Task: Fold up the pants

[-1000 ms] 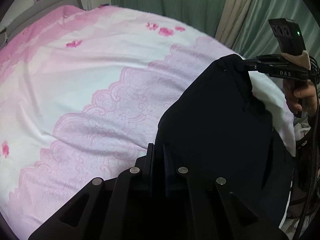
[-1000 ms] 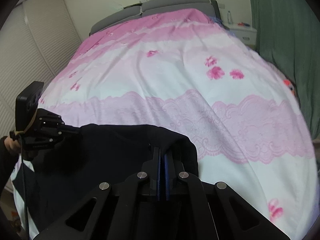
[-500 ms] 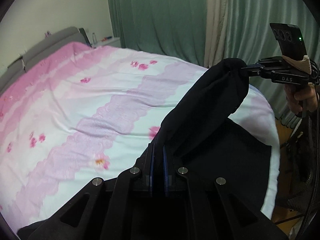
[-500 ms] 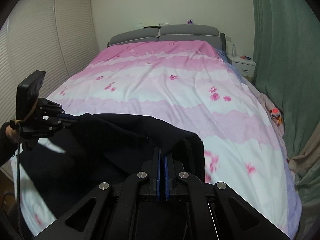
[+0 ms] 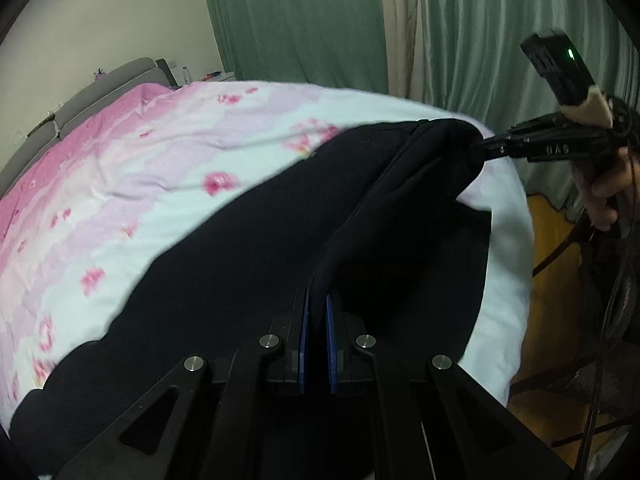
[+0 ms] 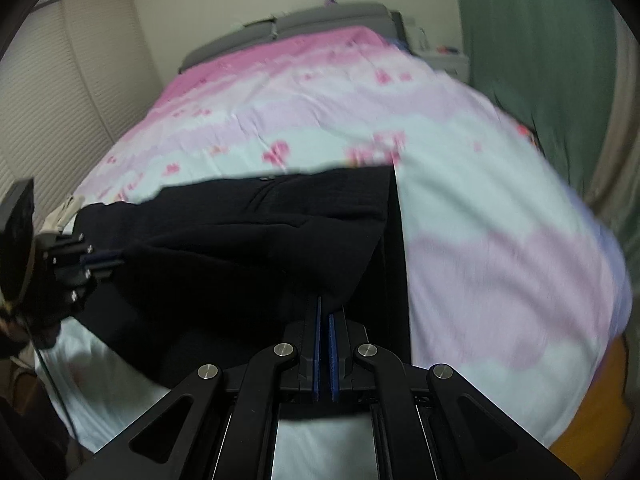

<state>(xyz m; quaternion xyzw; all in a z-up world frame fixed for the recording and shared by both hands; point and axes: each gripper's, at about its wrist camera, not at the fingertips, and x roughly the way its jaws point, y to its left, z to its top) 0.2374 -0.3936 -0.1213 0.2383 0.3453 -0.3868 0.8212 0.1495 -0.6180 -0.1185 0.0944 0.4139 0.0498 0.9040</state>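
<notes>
Black pants (image 5: 248, 264) lie spread over the pink and white floral bedspread (image 5: 120, 168) near the foot of the bed. My left gripper (image 5: 316, 304) is shut on one edge of the pants, the cloth pinched between its blue pads. My right gripper (image 6: 324, 312) is shut on another edge of the pants (image 6: 248, 236). In the left wrist view the right gripper (image 5: 480, 148) grips the far corner, slightly lifted. In the right wrist view the left gripper (image 6: 116, 258) holds the left end of the pants.
Green curtains (image 5: 304, 24) hang beyond the bed. A grey headboard (image 6: 320, 20) and a small bedside table (image 6: 444, 58) stand at the far end. White closet doors (image 6: 60, 92) are on the left. Wooden floor (image 5: 548, 248) shows past the bed's foot edge.
Both grippers have come down and forward with the pants, which were held up off the bed before. The pants now lie mostly flat on the bedspread, still pinched at both ends.
</notes>
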